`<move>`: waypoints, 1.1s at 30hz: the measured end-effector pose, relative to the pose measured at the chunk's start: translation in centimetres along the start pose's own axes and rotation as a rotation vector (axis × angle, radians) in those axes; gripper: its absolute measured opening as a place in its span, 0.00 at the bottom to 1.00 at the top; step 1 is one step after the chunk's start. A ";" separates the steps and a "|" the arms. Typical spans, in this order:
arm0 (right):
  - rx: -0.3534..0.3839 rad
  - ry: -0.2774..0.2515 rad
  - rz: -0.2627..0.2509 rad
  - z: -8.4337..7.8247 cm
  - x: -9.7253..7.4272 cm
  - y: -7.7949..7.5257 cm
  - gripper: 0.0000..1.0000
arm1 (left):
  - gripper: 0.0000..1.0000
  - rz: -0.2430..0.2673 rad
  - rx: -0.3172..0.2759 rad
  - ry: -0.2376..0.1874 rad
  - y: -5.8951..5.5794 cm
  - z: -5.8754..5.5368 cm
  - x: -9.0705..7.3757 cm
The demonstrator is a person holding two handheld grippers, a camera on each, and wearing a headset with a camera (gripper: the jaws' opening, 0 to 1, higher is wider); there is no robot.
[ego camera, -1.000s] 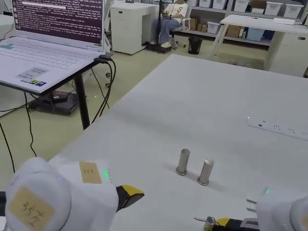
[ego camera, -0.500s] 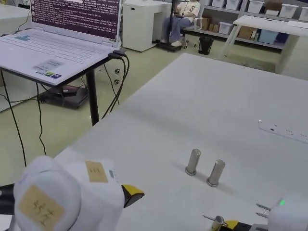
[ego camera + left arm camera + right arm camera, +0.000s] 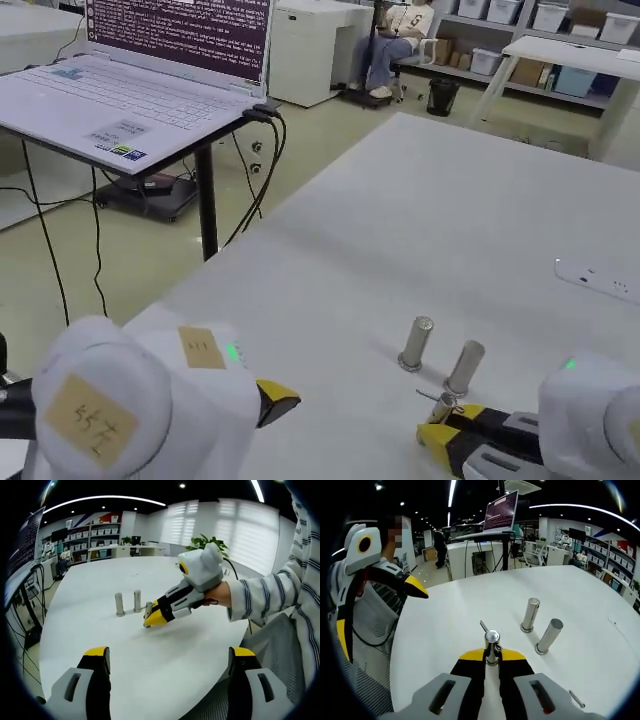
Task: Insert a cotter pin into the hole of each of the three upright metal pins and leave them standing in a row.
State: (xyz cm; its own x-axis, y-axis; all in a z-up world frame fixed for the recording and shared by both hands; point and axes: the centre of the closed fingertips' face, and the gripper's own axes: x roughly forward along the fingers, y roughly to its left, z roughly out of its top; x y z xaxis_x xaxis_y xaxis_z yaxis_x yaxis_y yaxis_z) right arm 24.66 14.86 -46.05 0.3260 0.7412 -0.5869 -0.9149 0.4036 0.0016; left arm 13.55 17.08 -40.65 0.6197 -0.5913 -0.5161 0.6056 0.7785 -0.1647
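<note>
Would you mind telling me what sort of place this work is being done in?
Probably an office-like lab or workshop: a large white worktable, an open laptop beside it, and shelves of storage bins along the far wall.

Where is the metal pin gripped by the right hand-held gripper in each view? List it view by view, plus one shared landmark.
Head view: metal pin low, right of centre, in the right hand-held gripper.
Left gripper view: the pin just left of centre, at that gripper's yellow tips.
Right gripper view: the pin dead centre, between the jaws.
Landmark: the two standing pins close beside it.
</note>
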 end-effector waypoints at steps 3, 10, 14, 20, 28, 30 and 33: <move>-0.008 0.013 0.006 -0.2 0.6 0.1 0.04 | 0.97 0.007 -0.008 -0.001 0.2 0.0 -0.1; -0.009 0.031 -0.029 -1.0 1.0 0.1 0.04 | 0.97 0.016 -0.016 0.001 0.4 -0.2 -0.3; -0.015 0.030 -0.038 -0.9 0.9 0.2 0.04 | 0.97 0.009 -0.014 0.003 0.2 -0.3 -0.2; -0.026 0.030 -0.048 -0.8 0.7 0.3 0.05 | 0.97 0.010 -0.015 -0.003 0.2 -0.1 -0.3; 0.019 0.028 -0.044 -0.8 0.8 0.6 0.11 | 0.96 0.018 -0.031 -0.009 0.1 -0.1 -0.5; 0.016 0.021 -0.065 -0.8 0.7 0.3 0.20 | 0.96 0.020 -0.026 -0.005 0.1 -0.2 -0.6; 0.018 0.003 -0.070 -0.4 0.2 0.3 0.26 | 0.96 0.025 -0.026 -0.011 0.1 0.0 -0.8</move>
State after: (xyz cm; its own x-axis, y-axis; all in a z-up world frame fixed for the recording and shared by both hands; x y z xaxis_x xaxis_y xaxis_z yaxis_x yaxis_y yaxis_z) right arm 24.33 14.95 -46.50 0.3878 0.7092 -0.5888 -0.8856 0.4638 -0.0247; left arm 13.10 17.61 -40.28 0.6397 -0.5741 -0.5110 0.5773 0.7979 -0.1736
